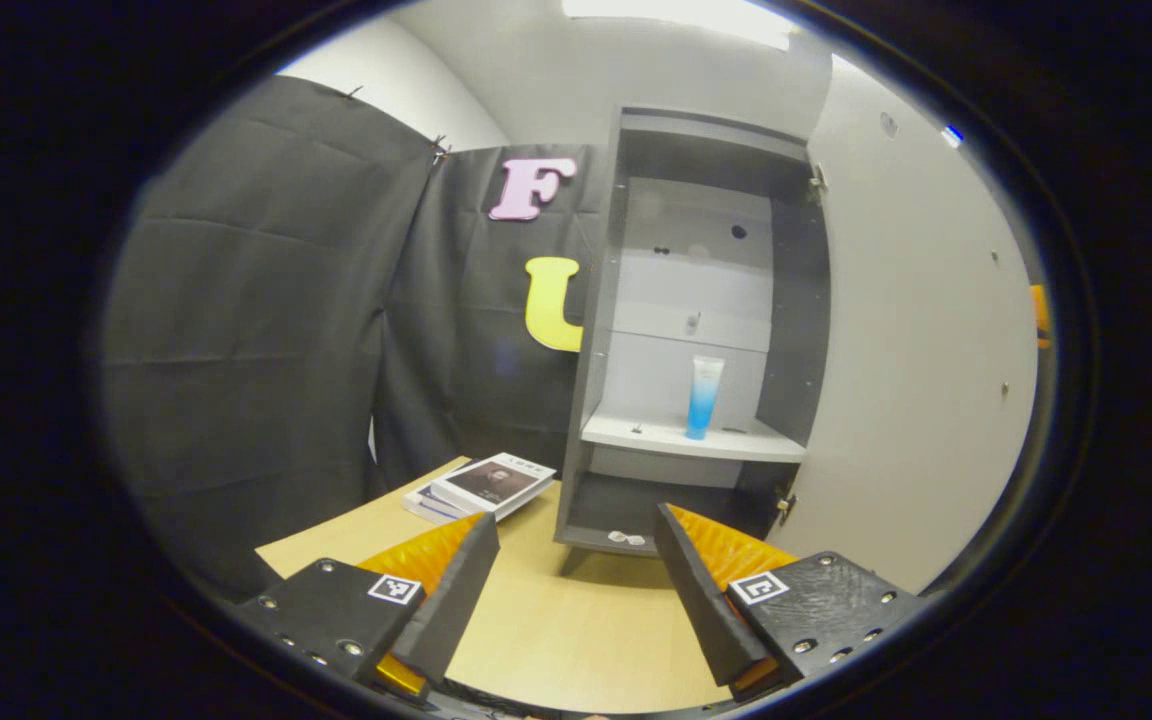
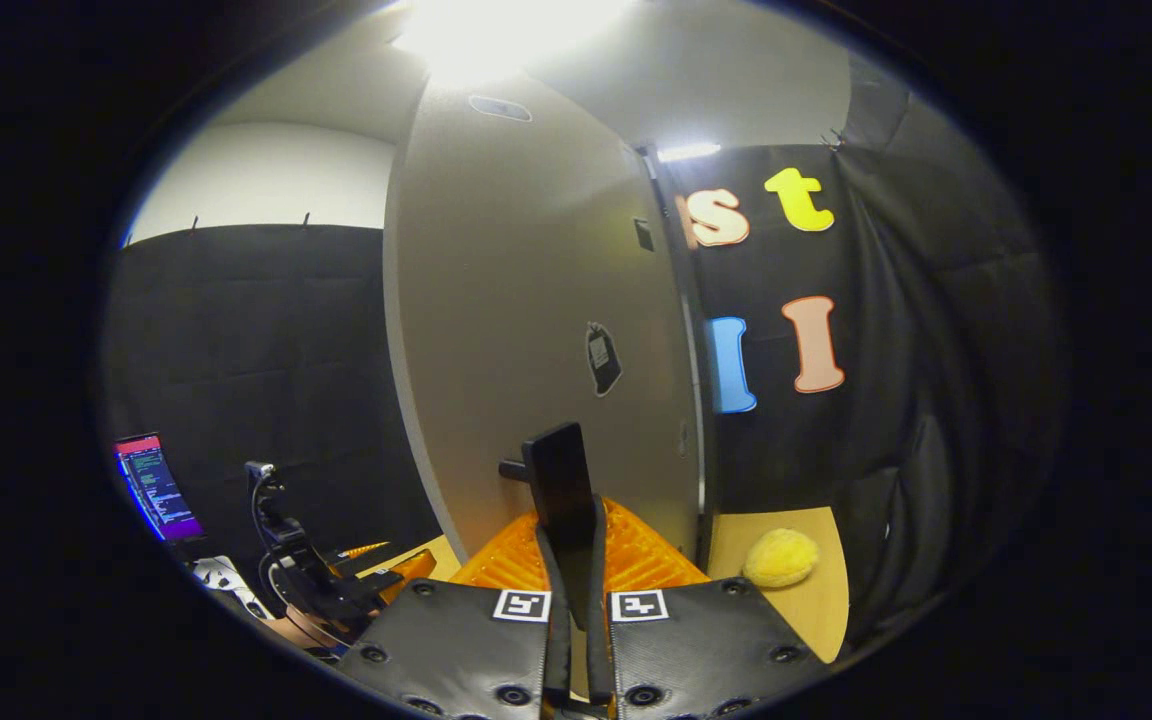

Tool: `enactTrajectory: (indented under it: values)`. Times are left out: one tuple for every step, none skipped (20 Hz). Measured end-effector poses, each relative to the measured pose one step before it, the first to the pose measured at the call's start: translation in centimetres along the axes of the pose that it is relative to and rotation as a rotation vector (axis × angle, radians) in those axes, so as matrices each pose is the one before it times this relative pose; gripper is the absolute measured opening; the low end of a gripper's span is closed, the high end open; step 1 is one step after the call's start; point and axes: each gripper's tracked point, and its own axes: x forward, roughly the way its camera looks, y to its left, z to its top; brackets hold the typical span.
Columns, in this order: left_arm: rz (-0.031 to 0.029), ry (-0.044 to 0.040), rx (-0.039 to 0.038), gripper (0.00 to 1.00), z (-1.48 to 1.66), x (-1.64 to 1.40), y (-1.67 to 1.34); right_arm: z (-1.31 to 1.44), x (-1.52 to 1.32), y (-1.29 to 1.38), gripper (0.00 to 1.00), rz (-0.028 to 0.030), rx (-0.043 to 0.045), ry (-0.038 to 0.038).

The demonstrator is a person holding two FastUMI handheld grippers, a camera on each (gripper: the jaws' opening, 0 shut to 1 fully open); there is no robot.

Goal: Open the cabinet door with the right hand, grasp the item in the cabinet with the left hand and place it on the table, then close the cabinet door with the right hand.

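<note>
The grey cabinet (image 1: pixel 596 400) stands open on the wooden table (image 1: pixel 556 620). A blue and white tube (image 1: pixel 704 396) stands upright on its white middle shelf (image 1: pixel 656 437). My left gripper (image 1: pixel 576 527) is open, low over the table and well short of the cabinet, with nothing between its fingers. The pale door (image 1: pixel 916 350) is swung out to the right. In the right gripper view, my right gripper (image 2: pixel 572 545) is shut on the dark door handle (image 2: pixel 558 470) sticking out of the door (image 2: pixel 526 300).
Two books (image 1: pixel 491 485) lie stacked on the table left of the cabinet. A small white object (image 1: pixel 626 538) sits in the bottom compartment. A yellow fluffy ball (image 2: pixel 781 557) rests on the table past the door's edge. A lit screen (image 2: pixel 156 490) and the left gripper (image 2: pixel 306 570) are low left.
</note>
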Motion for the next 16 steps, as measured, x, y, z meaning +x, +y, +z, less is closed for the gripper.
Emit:
enactTrajectory:
  values:
    - [-0.00994,0.00177,0.00984,0.96,-0.045,-0.006,-0.544,0.188,-0.084,-0.669,0.05,-0.03101,-0.00614,-0.00663]
    - [-0.01014,0.00113,0.00819,0.96,-0.054,-0.147,-0.62,0.062,-0.036,-0.971,0.04,-0.03444,-0.01186,-0.00089]
    - [-0.01151,0.00298,0.00559,0.96,-0.135,-0.031,-0.562,0.266,-0.106,-0.951,0.04,-0.03525,-0.00696,-0.00698]
    - [-0.01406,0.00251,0.00168,0.96,-0.012,0.092,-0.462,0.017,-0.05,-0.429,0.08,-0.02531,0.00193,-0.00265]
    - [-0.01511,0.00427,0.00185,0.96,-0.11,0.215,-0.276,-0.156,0.02,0.573,0.07,0.00864,0.01755,0.00101]
    - [-0.01374,0.00612,0.00481,0.96,-0.009,0.258,-0.263,-0.137,0.002,0.79,0.07,0.0099,0.01442,0.00103]
    - [-0.01361,0.00481,0.008,0.96,0.119,0.318,-0.287,0.127,0.116,-0.001,0.07,-0.00754,-0.00695,-0.00836]
    - [-0.01396,0.0015,0.00588,0.96,0.061,0.225,-0.358,0.249,-0.001,-0.201,0.04,-0.01789,-0.01391,-0.00623]
    - [-0.01829,-0.00077,0.00289,0.96,0.234,0.147,-0.276,0.011,-0.243,-0.808,0.07,-0.02376,-0.01207,-0.00086]
    - [-0.01573,-0.00235,0.0019,0.96,0.071,-0.09,-0.16,0.081,-0.147,-0.921,0.07,-0.02528,-0.00615,-0.00403]
    - [-0.015,0.0012,0.00264,0.96,-0.017,0.202,-0.057,0.023,0.261,-0.351,0.04,-0.02283,0.00983,0.00068]
    - [-0.01698,0.00147,0.00373,0.96,-0.163,-0.085,-0.085,-0.01,-0.139,0.038,0.07,-0.01872,0.02632,0.00429]
    - [-0.01837,0.00705,0.00255,0.96,0.083,0.201,-0.093,-0.348,-0.274,0.388,0.07,-0.01125,0.02877,0.00655]
    - [-0.02113,0.00905,0.00042,0.96,-0.061,0.197,-0.144,-0.266,-0.274,0.554,0.07,-0.00567,0.0254,0.00512]
    - [-0.02162,0.00042,-0.00108,0.96,0.265,0.224,-0.037,-0.124,-0.146,0.186,0.07,-0.02107,0.01311,-0.00133]
    - [-0.02056,0.00264,0.00003,0.96,0.308,0.442,0.244,0.108,-0.055,-0.382,0.07,-0.03237,0.00121,-0.00279]
